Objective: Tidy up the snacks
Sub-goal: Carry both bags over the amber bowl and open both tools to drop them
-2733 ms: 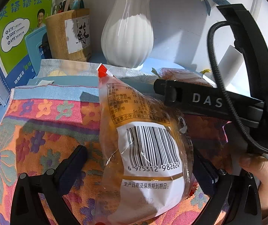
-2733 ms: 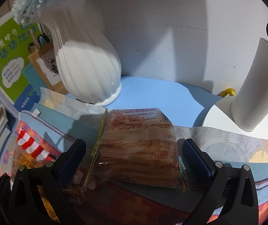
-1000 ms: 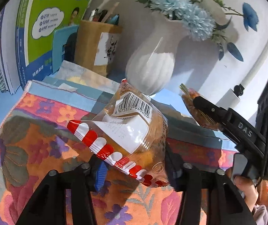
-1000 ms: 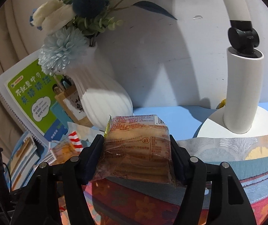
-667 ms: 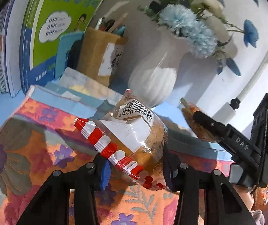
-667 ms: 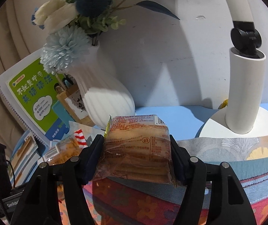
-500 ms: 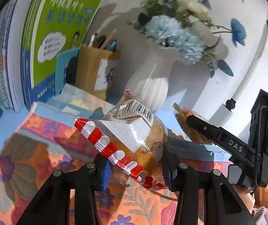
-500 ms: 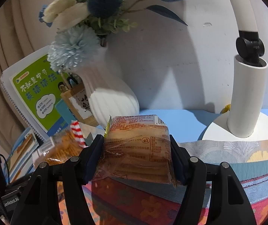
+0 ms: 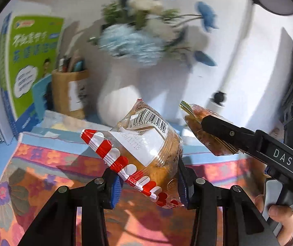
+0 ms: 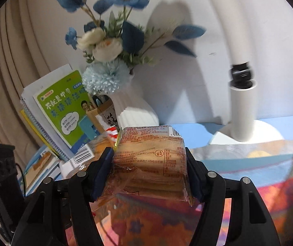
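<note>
A bun packet [image 9: 146, 143] with a red-and-white striped seal slants barcode-up in front of the white vase [image 9: 117, 102], clamped between the left gripper [image 9: 148, 179] fingers above the floral cloth [image 9: 43, 174]. Beside it, the biscuit pack [image 10: 150, 162] lies flat, long axis crosswise, pinched by the right gripper [image 10: 149, 173] fingers at mid-width. The vase's flowers [image 9: 130, 43] are motion-blurred, and the pack's lower edge is hidden.

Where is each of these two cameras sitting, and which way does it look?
Left wrist: on the left gripper, facing the vase; its jaws pinch a striped snack bag; a hand shows.
Right wrist: on the right gripper, facing the same vase; its jaws pinch a biscuit pack.
Shared: vase, green book, both snacks.
</note>
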Tool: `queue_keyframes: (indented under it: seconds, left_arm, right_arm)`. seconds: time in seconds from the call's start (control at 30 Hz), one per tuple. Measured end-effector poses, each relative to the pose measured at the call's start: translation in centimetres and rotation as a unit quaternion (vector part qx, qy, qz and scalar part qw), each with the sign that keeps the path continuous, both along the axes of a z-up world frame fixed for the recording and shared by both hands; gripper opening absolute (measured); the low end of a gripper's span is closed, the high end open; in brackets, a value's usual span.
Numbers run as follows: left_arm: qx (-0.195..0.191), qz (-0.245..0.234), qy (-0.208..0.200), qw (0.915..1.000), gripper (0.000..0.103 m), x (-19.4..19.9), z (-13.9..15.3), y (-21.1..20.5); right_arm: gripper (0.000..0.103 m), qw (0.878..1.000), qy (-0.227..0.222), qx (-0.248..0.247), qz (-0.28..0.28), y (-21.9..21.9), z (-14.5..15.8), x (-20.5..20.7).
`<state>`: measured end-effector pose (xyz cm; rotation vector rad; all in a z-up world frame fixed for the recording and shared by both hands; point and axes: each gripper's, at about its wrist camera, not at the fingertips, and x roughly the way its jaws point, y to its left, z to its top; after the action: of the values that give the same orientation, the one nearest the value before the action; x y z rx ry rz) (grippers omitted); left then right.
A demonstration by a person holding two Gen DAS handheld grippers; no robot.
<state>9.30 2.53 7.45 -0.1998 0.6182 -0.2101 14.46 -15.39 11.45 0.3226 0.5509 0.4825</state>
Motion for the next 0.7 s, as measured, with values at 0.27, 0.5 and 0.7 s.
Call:
queue_keyframes:
  seconds: [0.27, 0.5, 0.7]
  left_arm:
    - [-0.044, -0.069, -0.035, 0.996, 0.043, -2.5, 6.0, -7.0]
    - [-0.087, -0.157, -0.03, 0.9834, 0.043, -3.0, 8.6, -14.9]
    - [-0.093, -0.205, -0.008, 0.9743, 0.043, -3.3, 8.1, -20.7]
  right_arm:
    - [0.066, 0.998, -0.046, -0.01, -0.051, -7.9, 6.7, -4.2]
    - [0.066, 0.991, -0.052, -0.027, -0.122, -16.5, 10.3, -6.0]
    - [0.067, 0.985, -0.037, -0.042, -0.161, -21.8, 10.5, -6.7]
